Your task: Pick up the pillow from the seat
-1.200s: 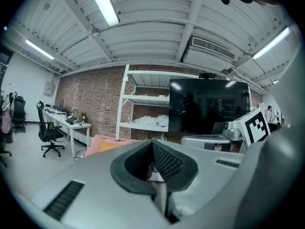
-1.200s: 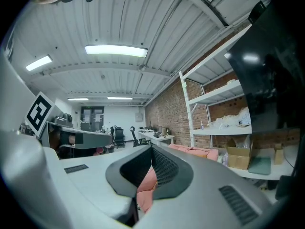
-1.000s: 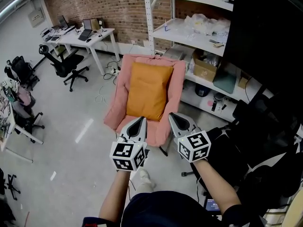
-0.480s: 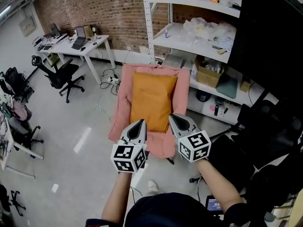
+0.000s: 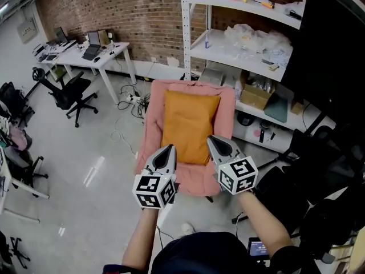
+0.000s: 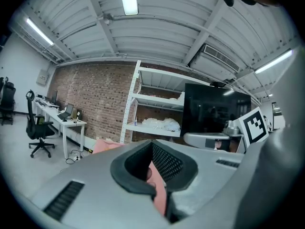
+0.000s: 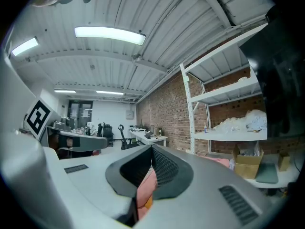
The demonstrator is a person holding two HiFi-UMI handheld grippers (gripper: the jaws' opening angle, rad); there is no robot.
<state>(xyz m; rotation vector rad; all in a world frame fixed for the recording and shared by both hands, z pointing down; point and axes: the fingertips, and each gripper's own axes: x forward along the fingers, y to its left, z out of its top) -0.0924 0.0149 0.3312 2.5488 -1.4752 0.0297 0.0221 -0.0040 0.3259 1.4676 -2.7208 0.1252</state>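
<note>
Looking steeply down from the head. Nearest, bottom centre: dark-clothed torso (image 5: 194,256) and two bare forearms, left forearm (image 5: 140,238) and right forearm (image 5: 259,221), stretched forward. Next, the left gripper (image 5: 167,150): grey, left cube (image 5: 154,190) with square markers at its rear, jaws closed tip to tip, nothing between them. Beside it, the right gripper (image 5: 215,142): same build, right cube (image 5: 238,176), jaws likewise shut and empty. Both side by side, pointing away from the body, tips over the front part of the seat (image 5: 149,131), gripping nothing.

Just beyond the tips, the seat itself: pink, low, padded, with raised sides and back. On it, the pillow (image 5: 190,124): orange, rectangular, lying lengthwise down the middle, upper edge against the back, lower edge short of the front. Seat and pillow glimpsed in the gripper views only as slivers, pink on the left, pink and orange on the right, through the slot under the shut jaws.

Behind the seat: white rack (image 5: 186,33), plastic bags (image 5: 251,36) on a middle shelf, cardboard box (image 5: 255,96) lower down. Right of the rack: large black panel (image 5: 331,50). Left, across the pale floor (image 5: 74,164): cables (image 5: 132,100), black office chair (image 5: 68,90), white desk (image 5: 94,53) with laptops. Farthest: brick wall (image 5: 142,7).
</note>
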